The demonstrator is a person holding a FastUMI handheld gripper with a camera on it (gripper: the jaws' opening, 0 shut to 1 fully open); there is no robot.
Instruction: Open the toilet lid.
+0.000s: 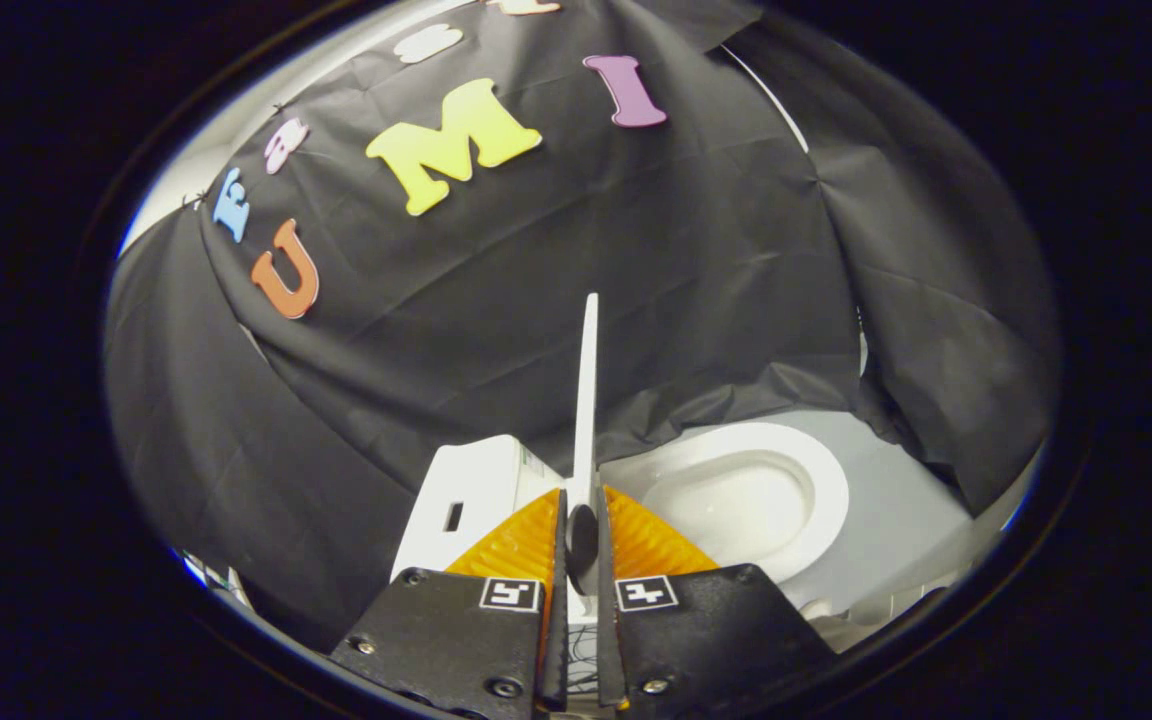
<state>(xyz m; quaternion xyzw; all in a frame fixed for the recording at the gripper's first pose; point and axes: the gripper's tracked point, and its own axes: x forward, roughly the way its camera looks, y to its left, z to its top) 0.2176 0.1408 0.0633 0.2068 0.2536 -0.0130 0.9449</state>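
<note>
Your gripper (581,500) is clamped on the toilet lid (588,400), both orange fingers (521,540) pressing its thin edge. Lid stands upright, edge-on, rising just ahead of the fingers. Tank (471,490) lies left; open seat and bowl (751,495) right.

Gripper (581,500): black screwed plates, ribbed orange fingers (516,545), square black-and-white marker on each, thin cables in gap between.
</note>
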